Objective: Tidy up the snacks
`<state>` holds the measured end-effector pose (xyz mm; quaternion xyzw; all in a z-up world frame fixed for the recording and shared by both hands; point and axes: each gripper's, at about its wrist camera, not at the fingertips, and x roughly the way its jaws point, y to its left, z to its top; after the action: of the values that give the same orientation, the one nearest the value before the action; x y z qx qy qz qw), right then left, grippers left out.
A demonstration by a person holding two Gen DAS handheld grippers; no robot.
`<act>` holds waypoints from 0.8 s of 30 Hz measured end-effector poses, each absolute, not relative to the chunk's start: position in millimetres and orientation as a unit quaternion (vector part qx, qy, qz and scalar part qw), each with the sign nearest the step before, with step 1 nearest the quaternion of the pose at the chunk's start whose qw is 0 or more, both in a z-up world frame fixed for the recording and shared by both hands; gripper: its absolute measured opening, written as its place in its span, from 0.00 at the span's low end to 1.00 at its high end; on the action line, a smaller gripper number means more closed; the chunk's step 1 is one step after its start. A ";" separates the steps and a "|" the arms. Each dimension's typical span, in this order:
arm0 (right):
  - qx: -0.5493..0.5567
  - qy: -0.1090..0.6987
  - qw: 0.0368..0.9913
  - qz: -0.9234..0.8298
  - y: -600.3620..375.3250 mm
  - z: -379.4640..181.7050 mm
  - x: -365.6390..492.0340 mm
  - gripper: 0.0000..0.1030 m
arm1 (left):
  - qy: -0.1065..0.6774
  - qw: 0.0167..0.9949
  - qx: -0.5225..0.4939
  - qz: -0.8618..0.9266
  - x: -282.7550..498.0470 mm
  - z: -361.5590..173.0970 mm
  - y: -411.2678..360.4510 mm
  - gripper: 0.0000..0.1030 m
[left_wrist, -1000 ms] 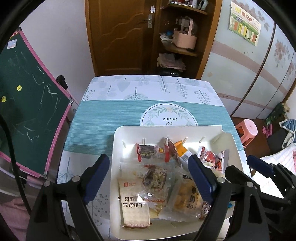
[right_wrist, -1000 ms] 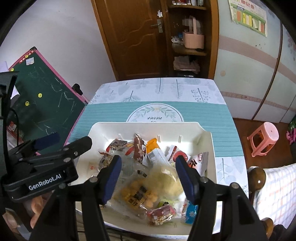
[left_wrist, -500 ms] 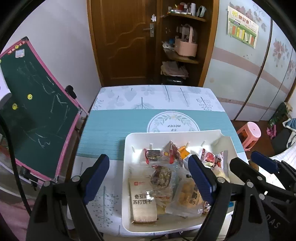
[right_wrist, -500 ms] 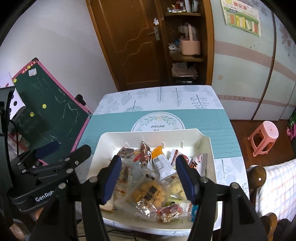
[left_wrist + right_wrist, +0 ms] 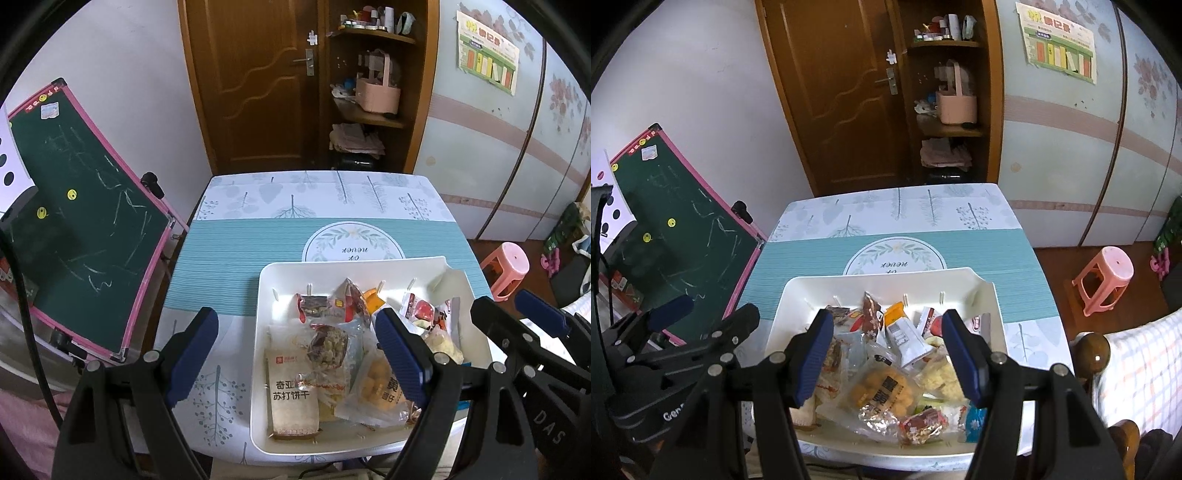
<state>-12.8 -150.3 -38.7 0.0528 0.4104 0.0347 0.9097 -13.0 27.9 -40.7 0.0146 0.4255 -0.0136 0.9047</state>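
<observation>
A white tray (image 5: 258, 332) full of wrapped snacks sits at the table's near right; it also shows in the right wrist view (image 5: 783, 306). In it lie a soda cracker pack (image 5: 293, 397), a yellow egg-yolk pastry pack (image 5: 882, 393), a red-wrapped snack (image 5: 921, 424) and several small packets. My left gripper (image 5: 295, 354) is open and empty, held above the tray's near left side. My right gripper (image 5: 890, 354) is open and empty above the tray's near middle. Neither touches a snack.
The table wears a teal and white leaf-print cloth (image 5: 236, 251). A green chalkboard with pink frame (image 5: 81, 229) leans at the table's left. A pink stool (image 5: 1104, 277) stands on the floor to the right. A brown door and corner shelves are behind.
Both grippers have pulled back and up from the tray, so the snacks look smaller and more of the room shows. Both stay open and empty.
</observation>
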 end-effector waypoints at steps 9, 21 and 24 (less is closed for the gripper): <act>0.053 0.411 0.909 0.039 -150.6 -38.6 -10.7 0.60 | 0.424 0.905 0.009 -0.009 -10.6 -38.9 29.9 0.84; 0.055 0.412 0.909 0.042 -151.0 -38.5 -9.3 0.60 | 0.425 0.905 0.010 -0.009 -7.8 -39.6 29.3 0.84; 0.056 0.412 0.908 0.042 -150.9 -38.5 -9.6 0.60 | 0.425 0.905 0.010 -0.009 -8.2 -39.2 29.3 0.84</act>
<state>-9.6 -150.9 -38.5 0.0555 0.4121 0.0422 0.9085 -8.2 29.3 -39.2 0.0099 0.4252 -0.0091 0.9050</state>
